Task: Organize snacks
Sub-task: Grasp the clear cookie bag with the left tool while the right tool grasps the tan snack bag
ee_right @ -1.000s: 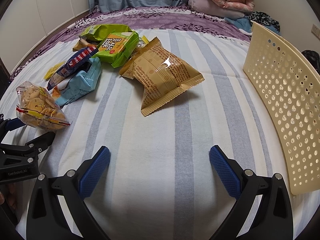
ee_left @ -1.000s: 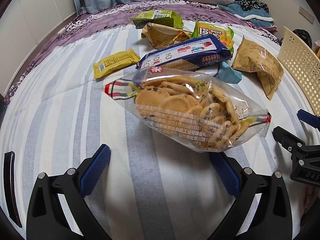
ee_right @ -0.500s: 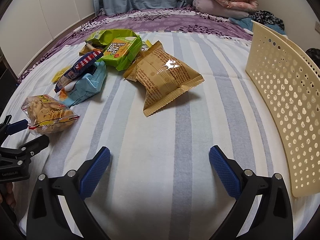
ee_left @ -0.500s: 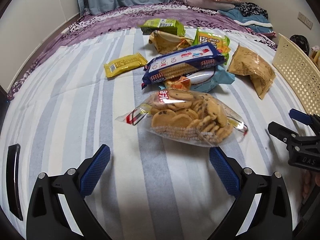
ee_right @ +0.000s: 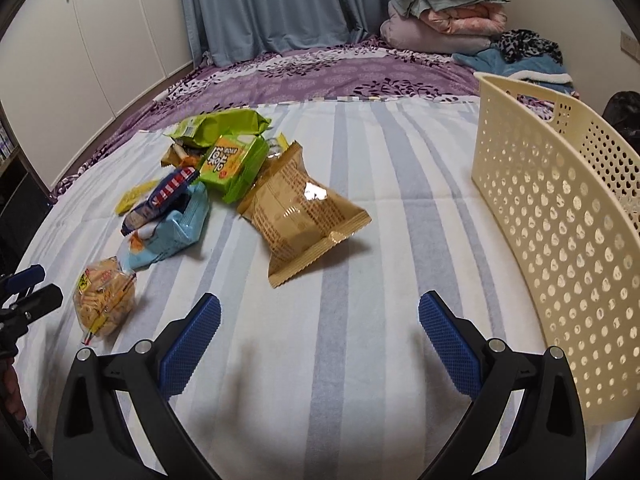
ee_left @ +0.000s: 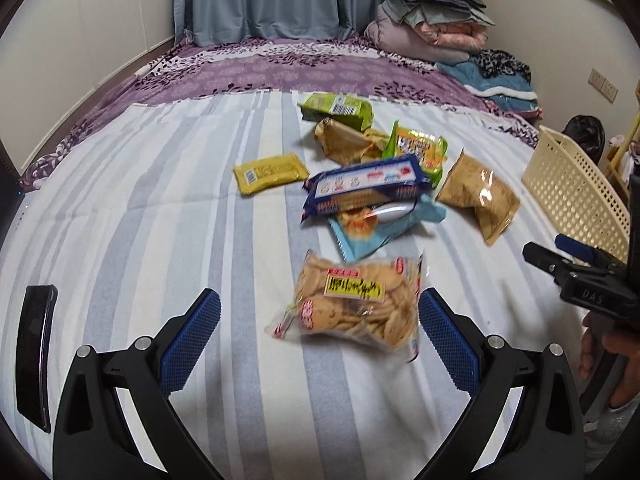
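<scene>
One cookie bag [ee_left: 354,304] — before left hand-held gripper [ee_left: 318,320].

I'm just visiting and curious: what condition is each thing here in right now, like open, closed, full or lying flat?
Left gripper: open, holding nothing.
Right gripper: open, holding nothing.
Clear cookie bag: sealed, full, lying on the bed.
Brown snack bag: sealed, lying flat.
Blue cracker pack: closed, resting on the light blue packet.
Yellow packet: closed, lying apart.
Cream basket: upright; inside mostly hidden.
</scene>
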Available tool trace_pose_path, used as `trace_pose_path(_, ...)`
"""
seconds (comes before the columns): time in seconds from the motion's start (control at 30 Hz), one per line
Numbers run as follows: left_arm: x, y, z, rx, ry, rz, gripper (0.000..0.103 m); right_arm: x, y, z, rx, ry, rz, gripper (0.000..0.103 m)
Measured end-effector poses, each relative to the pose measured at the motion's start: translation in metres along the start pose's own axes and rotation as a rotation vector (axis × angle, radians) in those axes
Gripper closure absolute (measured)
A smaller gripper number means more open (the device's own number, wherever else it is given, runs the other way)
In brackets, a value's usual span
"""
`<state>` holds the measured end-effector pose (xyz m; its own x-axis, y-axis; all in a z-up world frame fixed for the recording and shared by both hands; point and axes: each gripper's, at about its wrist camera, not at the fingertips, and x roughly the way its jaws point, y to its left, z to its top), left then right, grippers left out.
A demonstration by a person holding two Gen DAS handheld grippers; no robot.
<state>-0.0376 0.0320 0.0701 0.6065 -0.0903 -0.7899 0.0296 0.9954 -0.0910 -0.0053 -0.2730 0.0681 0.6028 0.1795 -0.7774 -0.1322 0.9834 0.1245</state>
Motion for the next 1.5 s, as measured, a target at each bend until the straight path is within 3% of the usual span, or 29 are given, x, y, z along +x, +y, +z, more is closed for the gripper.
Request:
trace_pose_path(0.53,0.060,-0.020,-0.001,0.047,0.138,-0.075,0.003,0.018,0.013,0.025,-0.099,-0.013,0.033,0.005)
trace_pose_path(0.97,0.073,-0.019,0.000,0.047,0.159,-0.073,0.003,0.065,0.026,0.052,-0.216,0.048,0.020,0.005)
trace_pose_path(1.4,0.078,-0.021,0.001,0.044,0.154,-0.069,0.003,0.092,0.030,0.054,-0.233,0.092,0.023,0.005)
trace_pose_path(1.5,0.077,-0.021,0.001,0.043,0.146,-0.069,0.007,0.095,0.029,0.055,-0.227,0.094,0.028,0.005)
